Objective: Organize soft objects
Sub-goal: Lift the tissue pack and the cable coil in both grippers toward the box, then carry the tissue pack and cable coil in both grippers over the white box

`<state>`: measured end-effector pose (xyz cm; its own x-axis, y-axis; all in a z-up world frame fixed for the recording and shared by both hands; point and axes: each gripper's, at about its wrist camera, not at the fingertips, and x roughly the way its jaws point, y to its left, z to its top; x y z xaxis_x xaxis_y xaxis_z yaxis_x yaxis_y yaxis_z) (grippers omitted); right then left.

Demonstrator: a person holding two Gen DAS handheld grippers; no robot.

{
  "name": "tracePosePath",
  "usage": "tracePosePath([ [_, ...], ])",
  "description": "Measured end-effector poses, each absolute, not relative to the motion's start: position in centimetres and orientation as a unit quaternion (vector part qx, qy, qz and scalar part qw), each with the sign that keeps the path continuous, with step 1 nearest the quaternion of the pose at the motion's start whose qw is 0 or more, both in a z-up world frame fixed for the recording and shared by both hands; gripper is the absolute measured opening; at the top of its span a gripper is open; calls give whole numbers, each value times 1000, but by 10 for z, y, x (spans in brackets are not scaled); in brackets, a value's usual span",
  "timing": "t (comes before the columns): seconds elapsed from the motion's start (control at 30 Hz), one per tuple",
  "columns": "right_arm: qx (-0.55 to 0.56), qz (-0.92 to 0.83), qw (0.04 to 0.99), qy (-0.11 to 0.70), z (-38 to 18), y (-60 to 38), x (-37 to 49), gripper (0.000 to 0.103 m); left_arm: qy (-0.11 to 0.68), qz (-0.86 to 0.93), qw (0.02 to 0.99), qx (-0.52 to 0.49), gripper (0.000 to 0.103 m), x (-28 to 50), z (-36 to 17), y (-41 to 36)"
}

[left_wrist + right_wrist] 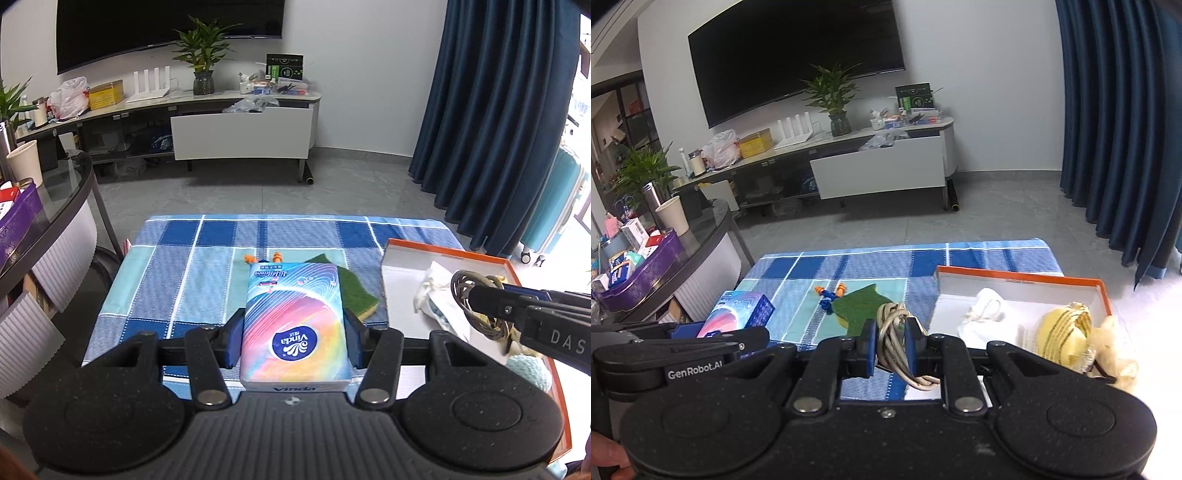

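One tissue pack (294,325) clamped in left gripper (294,341), one cable coil (894,334) in right gripper (891,345)

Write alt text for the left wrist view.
The left gripper clamps a rainbow Vinda tissue pack above a blue checked cloth. Behind it lie a green sponge and orange earplugs; at right, an orange-rimmed box.

Blue checked cloth covers the bench

The bench (177,280) wears a blue plaid cloth (812,266); lying right on it are orange-and-blue earplugs (829,291), a green scouring sponge (356,291), and, on the right, an orange-rimmed white box (1019,282).
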<state>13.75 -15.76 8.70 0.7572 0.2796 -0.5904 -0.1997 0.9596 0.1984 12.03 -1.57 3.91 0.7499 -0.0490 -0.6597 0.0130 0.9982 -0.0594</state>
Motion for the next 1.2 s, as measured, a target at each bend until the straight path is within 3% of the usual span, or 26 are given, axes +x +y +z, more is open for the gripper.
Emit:
tracePosePath([
  [1.2,88,47,947,305,96,-245,115,21,355,-96,930,-2,53,118,41,-94],
])
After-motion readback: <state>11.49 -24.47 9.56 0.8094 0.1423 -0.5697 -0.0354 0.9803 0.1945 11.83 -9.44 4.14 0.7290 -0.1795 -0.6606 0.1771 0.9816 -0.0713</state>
